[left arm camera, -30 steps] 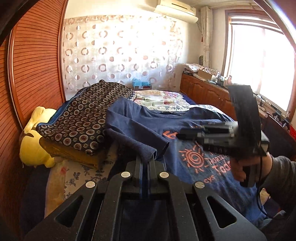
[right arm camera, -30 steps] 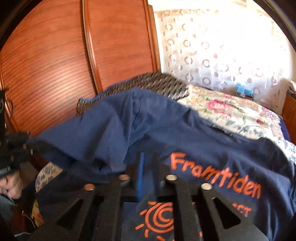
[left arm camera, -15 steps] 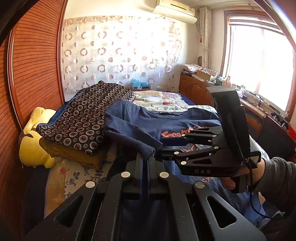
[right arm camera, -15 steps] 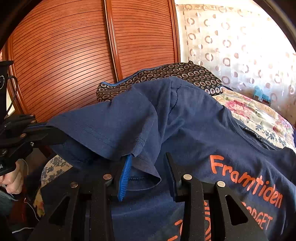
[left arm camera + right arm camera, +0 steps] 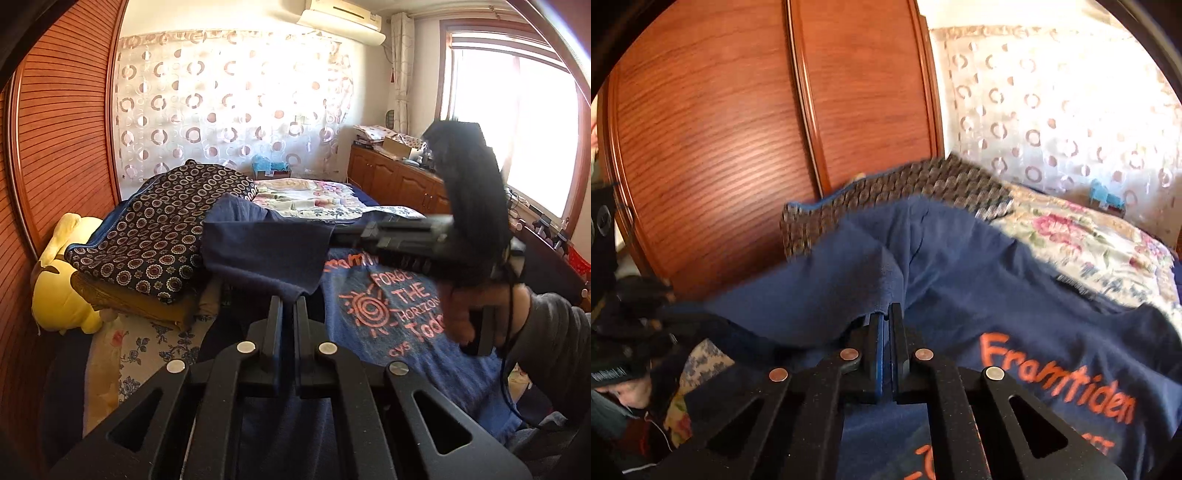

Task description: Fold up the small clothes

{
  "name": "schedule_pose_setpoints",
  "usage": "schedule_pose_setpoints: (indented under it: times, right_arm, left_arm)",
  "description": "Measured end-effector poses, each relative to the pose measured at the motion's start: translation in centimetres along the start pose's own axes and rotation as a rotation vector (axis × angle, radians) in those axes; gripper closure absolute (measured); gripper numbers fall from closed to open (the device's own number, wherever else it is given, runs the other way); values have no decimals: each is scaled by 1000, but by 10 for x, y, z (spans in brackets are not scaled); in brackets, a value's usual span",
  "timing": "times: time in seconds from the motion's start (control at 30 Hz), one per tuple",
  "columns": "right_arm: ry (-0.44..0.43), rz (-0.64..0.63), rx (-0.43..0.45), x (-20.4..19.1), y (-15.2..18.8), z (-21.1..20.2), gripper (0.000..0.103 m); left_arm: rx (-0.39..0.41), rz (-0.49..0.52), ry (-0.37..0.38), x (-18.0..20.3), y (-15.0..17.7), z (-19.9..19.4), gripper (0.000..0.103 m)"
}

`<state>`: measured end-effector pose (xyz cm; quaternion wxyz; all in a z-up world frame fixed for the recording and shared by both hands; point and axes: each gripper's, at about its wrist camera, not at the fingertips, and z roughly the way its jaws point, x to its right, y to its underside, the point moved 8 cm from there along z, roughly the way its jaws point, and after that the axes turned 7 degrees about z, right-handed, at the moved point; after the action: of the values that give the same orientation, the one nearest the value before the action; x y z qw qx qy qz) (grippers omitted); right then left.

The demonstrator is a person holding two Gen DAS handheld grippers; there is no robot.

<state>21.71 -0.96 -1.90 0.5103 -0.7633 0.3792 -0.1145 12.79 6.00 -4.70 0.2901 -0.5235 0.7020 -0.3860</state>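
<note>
A: Shirt [image 5: 388, 306], navy with orange print, is lying chest-up across the bed [image 5: 310, 201], near the foot end. Its sleeve [image 5: 266, 251] is being held up off the body.

B: Who is holding the sleeve?

A: Both. The left gripper [image 5: 287, 306] is pinching the sleeve's lower edge, jaws nearly together with only cloth between them. The right gripper [image 5: 886, 317] is pinching the hem at the sleeve's other corner, jaws likewise pressed onto the fabric.

B: Why two grips on one sleeve?

A: My guess: holding both corners is keeping the sleeve stretched flat, so it can be laid inward over the chest without bunching.

B: Is the right gripper showing in the left view?

A: Yes, blurred, reaching across from the right over the print, its tips meeting the sleeve's far corner.

B: Anything crowding the work?

A: A patterned quilt [image 5: 159, 229] is sitting folded just beside the shirt's shoulder, touching or slightly under it; I cannot tell which. A yellow plush [image 5: 62, 295] is lying past it by the wardrobe [image 5: 738, 147], apart from the shirt.

B: Stage?

A: Early, I judge. The body is lying unfolded, with the print fully showing.
</note>
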Motion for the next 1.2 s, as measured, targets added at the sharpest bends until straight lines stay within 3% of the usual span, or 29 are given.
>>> schedule_pose_setpoints:
  times: [0.07,0.17,0.2,0.27,0.33,0.4,0.5,0.6,0.67,0.73,0.8,0.93,1.03,1.2]
  right_arm:
    - [9,5,32,4,-10,-18,101]
    - [39,9,47,12,-16,-37,101]
    - [66,11,38,18,-15,-41,101]
    - [136,36,-21,36,-6,-41,101]
    - [209,55,-68,51,5,-38,101]
    - [277,42,-114,67,20,-33,101]
    - [342,48,-163,82,38,-30,84]
    - [345,63,-174,88,49,-33,81]
    - [357,66,-181,92,51,-33,73]
    - [353,72,-188,92,55,-36,65]
    - [352,91,-193,93,61,-41,64]
    - [345,115,-193,96,74,-52,63]
    - [351,126,-202,103,92,-63,63]
    - [368,140,-213,113,105,-79,63]
  left_arm:
    - [14,-2,8,2,-1,-6,95]
    - [48,12,-5,2,-2,-17,64]
    - [53,17,-9,1,-1,-17,52]
    - [38,15,-21,-5,3,-13,39]
    - [8,2,-40,-13,10,-3,33]
    - [-19,-13,-62,-20,18,5,33]
    - [-75,-30,-112,-35,32,21,33]
    - [-98,-35,-120,-43,40,29,33]
    - [-112,-31,-118,-47,43,35,34]
    - [-132,-31,-110,-51,45,43,42]
    - [-159,-30,-93,-52,47,51,50]
    - [-218,27,-106,-51,50,69,53]
    - [-240,89,-119,-45,48,80,61]
    - [-258,126,-140,-45,44,90,89]
